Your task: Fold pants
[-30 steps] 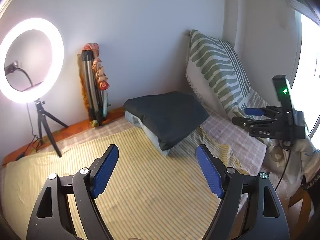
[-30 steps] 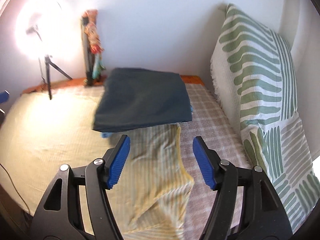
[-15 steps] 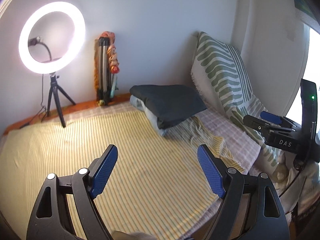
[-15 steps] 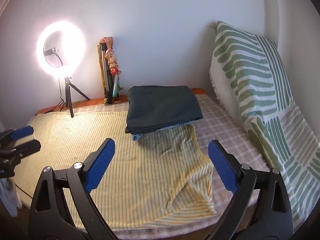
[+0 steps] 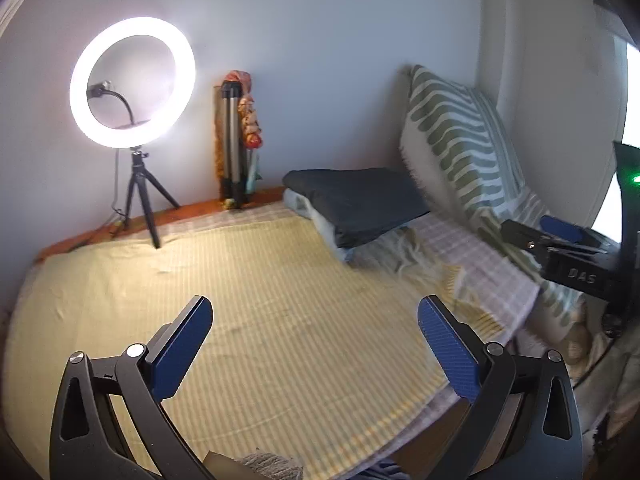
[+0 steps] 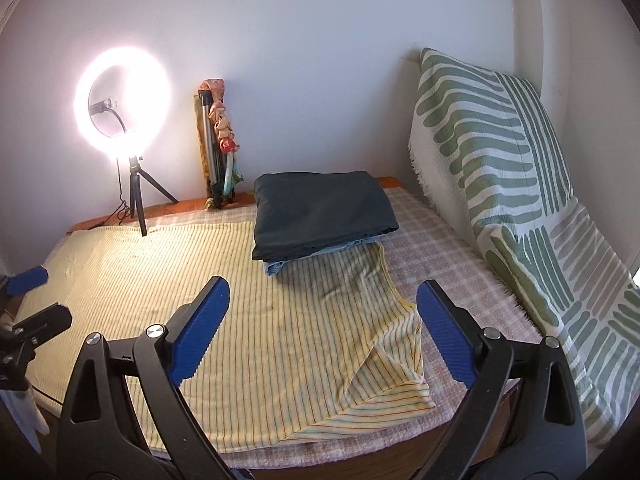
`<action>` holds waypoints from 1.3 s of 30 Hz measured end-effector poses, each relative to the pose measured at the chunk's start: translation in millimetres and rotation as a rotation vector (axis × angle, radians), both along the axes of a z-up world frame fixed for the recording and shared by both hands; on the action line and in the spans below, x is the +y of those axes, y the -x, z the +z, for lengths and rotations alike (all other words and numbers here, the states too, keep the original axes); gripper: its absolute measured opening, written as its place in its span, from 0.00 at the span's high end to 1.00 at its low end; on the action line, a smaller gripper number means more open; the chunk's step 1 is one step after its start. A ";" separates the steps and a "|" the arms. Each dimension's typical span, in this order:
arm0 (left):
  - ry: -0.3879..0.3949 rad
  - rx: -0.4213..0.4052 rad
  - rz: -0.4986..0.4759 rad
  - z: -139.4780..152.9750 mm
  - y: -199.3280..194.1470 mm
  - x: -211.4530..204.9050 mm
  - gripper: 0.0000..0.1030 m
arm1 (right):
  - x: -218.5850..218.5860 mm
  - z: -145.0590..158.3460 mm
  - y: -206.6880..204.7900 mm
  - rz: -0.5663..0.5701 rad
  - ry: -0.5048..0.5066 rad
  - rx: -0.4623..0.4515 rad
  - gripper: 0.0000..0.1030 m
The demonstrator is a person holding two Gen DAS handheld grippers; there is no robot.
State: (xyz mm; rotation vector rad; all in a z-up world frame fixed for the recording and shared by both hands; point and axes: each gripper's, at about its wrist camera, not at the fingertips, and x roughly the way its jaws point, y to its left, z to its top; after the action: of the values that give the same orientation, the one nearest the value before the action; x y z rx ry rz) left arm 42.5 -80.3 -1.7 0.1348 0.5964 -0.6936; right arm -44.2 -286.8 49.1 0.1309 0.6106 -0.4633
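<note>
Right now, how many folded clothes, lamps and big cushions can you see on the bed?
Folded clothes: 2, the dark pants on top of a light blue garment.
Lamps: 1, the ring light.
Big cushions: 1, the green striped cushion.
Total: 4.

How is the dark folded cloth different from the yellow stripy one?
The dark cloth is plain and folded into a thick, neat stack; the yellow sheet is striped and spread out wide. The dark cloth rests on top, while the yellow sheet lies underneath with one rumpled corner. Both lie on the bed.
</note>
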 end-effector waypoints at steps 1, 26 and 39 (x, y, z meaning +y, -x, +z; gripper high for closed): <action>-0.006 -0.007 -0.001 0.8 0.9 0.5 0.01 | 1.0 0.5 0.1 0.005 0.002 0.000 0.06; 0.044 0.029 -0.004 8.4 0.8 12.1 0.01 | 12.5 -1.5 -1.4 0.033 0.017 0.012 0.00; 0.044 0.018 -0.012 10.9 3.9 11.0 0.01 | 14.0 -2.1 -1.8 0.031 0.015 0.014 0.00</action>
State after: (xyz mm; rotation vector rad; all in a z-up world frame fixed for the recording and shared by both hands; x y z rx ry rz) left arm 38.5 -69.2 9.2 0.0909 0.5974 -0.7194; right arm -42.5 -272.8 47.1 0.1042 0.6225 -0.4388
